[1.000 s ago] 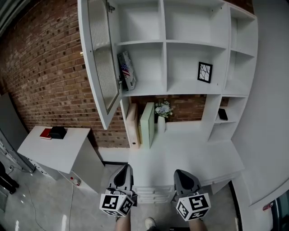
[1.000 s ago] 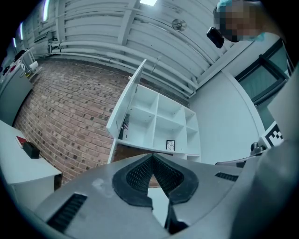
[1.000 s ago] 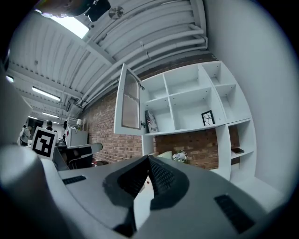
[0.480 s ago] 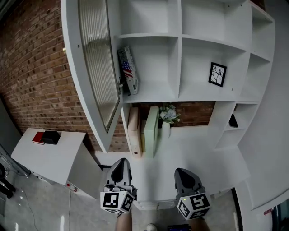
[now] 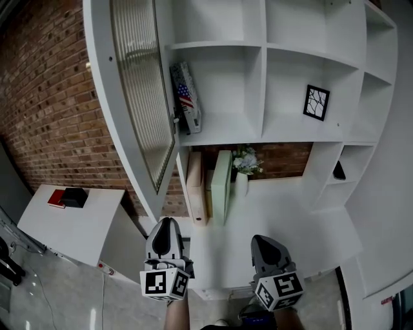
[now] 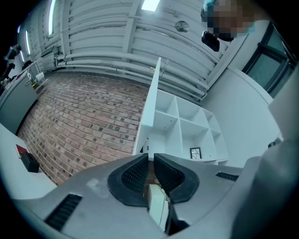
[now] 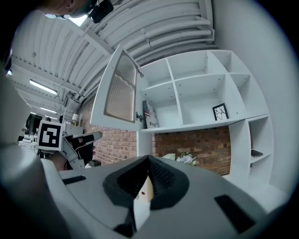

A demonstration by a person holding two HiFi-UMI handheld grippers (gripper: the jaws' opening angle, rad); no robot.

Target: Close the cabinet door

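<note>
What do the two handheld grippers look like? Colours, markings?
Both look alike. The left gripper and right gripper have smooth grey shells, tapering to black ribbed pads. Each carries a white cube with black square markers at its rear.

open cabinet door (image 5: 137, 97) juts out ahead of left gripper (image 5: 166, 223).

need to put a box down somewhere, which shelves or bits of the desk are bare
Bare: the top cubbies, the desk right of the vase, and the side table in front of the red book. Crowded: the cubby beside the open door, holding the flag box, and the upright folders at the desk's back left.
</note>
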